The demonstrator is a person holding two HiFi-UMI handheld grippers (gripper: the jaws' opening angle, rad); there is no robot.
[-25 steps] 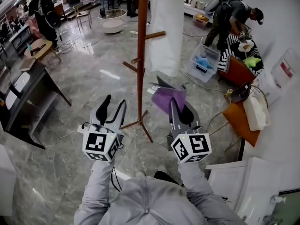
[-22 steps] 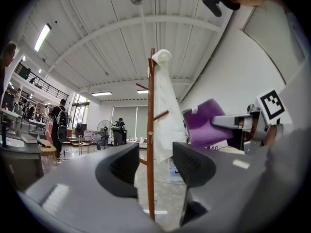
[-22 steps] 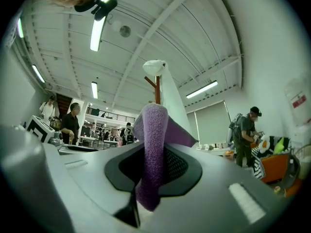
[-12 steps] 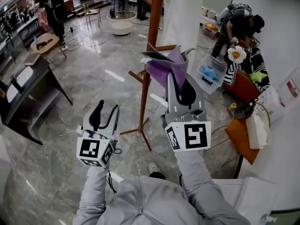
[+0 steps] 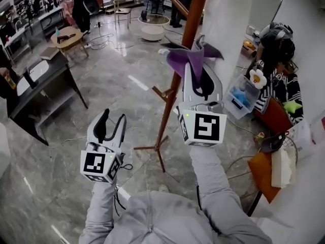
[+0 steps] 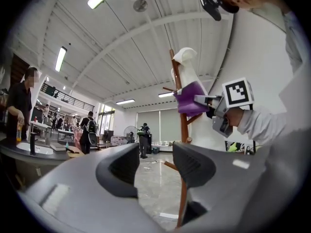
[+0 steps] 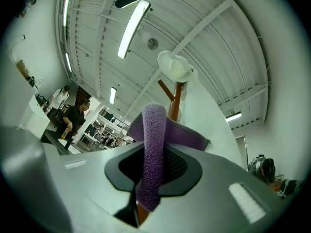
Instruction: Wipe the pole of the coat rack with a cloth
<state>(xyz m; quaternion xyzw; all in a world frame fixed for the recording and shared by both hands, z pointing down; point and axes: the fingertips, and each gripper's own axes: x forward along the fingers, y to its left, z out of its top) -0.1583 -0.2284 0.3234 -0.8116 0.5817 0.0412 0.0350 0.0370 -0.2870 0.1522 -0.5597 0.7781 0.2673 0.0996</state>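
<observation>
Cloth (image 5: 187, 60) pinched in right gripper (image 5: 200, 78) beside pole (image 5: 169, 101) | left gripper (image 5: 114, 117) jaws apart, empty

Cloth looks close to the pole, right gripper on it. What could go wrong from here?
The right gripper pinches only a narrow fold of the cloth; rubbing the pole could drag it out. The white garment hangs beside the pole and might snag. The left gripper is open and off the pole, so a push could rock it.
</observation>
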